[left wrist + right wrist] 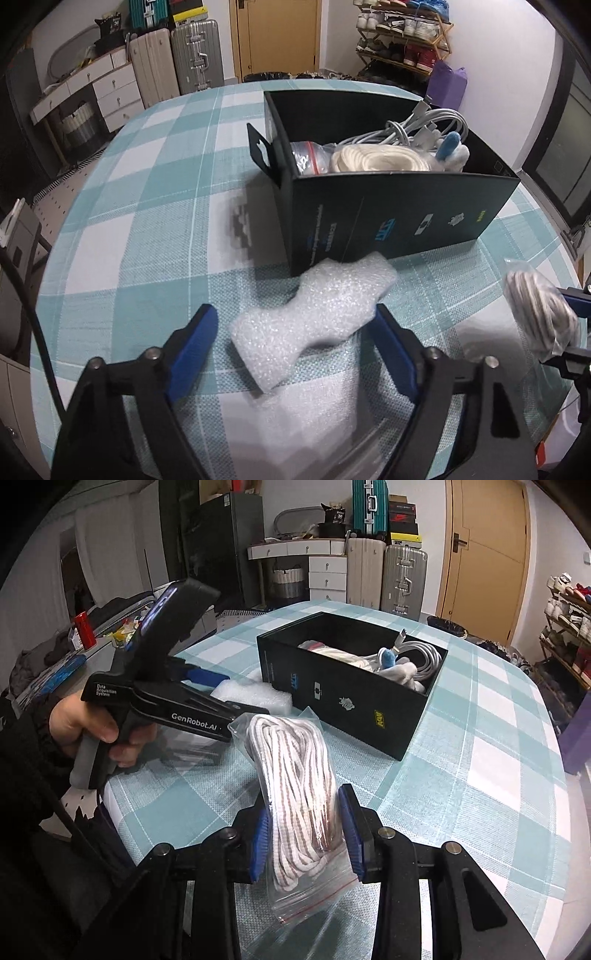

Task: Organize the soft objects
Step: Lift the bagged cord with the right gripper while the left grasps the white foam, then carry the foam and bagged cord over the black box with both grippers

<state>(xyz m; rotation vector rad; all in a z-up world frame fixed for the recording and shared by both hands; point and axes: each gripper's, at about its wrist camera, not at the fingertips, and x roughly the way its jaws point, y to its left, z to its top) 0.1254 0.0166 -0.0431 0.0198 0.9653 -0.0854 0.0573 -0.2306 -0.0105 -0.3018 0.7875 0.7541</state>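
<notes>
Box (388,210) sits on the checked tabletop (147,229), ahead of both sets of jaws. Already inside: white cable (424,125), cream cord coil (376,158), zip bag (310,157), and a small blue-and-white soft item (452,147). Judged from this, roughly most of the sorting is done; two items remain outside.

Right gripper (306,834): jaws closed on the bagged rope (299,775), pads pressing both sides of the bundle, which stands up between them. The bag is held clear of the tabletop, short of the box and a little to its near side. Not yet in the box.

Left gripper (295,332): jaws spread wide, nothing gripped. Foam piece (314,314) lies flat on the tabletop between the jaws, its far end touching or nearly touching the box's near wall; the right jaw is close against its edge, contact uncertain.

Remaining, as I judge it: rope bag into the box, then foam grasped and placed. Free space in the box looks limited; foam may need pressing down.
</notes>
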